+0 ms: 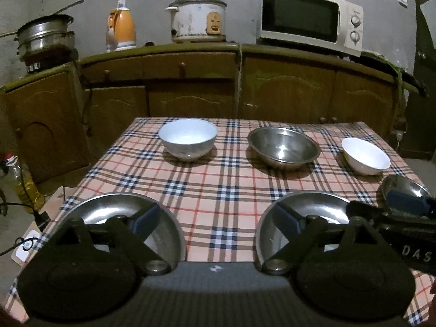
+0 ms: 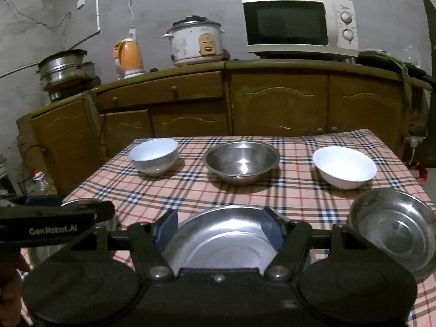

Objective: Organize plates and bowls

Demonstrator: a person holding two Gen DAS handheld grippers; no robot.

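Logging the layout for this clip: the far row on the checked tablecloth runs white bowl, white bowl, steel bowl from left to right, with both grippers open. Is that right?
Not quite. The order is wrong: the steel bowl sits in the middle, between the left white bowl and the right white bowl, as the right wrist view shows. The left gripper and right gripper are both open.

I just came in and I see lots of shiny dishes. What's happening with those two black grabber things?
A person is holding two grippers over a checked table to tidy plates and bowls. Both the left gripper and the right gripper are open and holding nothing. The near row has three steel plates; the right gripper hovers over the middle plate. At the back stand a white bowl, a steel bowl and another white bowl. Nothing is stacked yet.
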